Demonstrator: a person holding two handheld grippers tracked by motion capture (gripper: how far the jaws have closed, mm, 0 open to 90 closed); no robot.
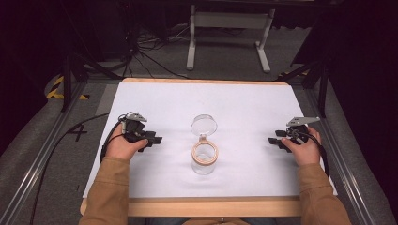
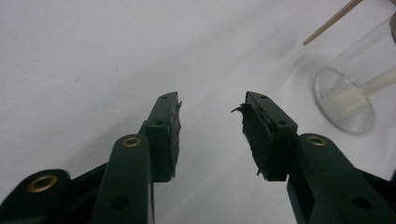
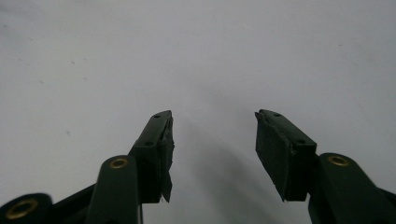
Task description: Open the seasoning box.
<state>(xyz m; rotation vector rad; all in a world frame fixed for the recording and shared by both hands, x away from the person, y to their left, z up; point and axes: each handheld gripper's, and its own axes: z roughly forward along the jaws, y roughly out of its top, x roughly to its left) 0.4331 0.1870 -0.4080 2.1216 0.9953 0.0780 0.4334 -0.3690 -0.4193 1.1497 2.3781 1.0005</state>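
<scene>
A clear glass jar (image 1: 204, 157) with a wooden rim stands in the middle of the white table top (image 1: 155, 98). Its round hinged lid (image 1: 203, 124) is swung open behind it. My left gripper (image 1: 157, 139) rests low on the table left of the jar, pointing toward it, jaws apart and empty. In the left gripper view the jaws (image 2: 212, 105) frame bare white surface, with the jar (image 2: 355, 93) off to the upper right. My right gripper (image 1: 272, 140) sits low at the right, well clear of the jar, open and empty (image 3: 214, 116).
The white sheet lies on a wooden board whose front edge (image 1: 211, 206) runs near the person. Metal rails (image 1: 42, 159) flank the table. Cables (image 1: 141, 56) and a white stand frame (image 1: 230, 21) sit on the floor behind.
</scene>
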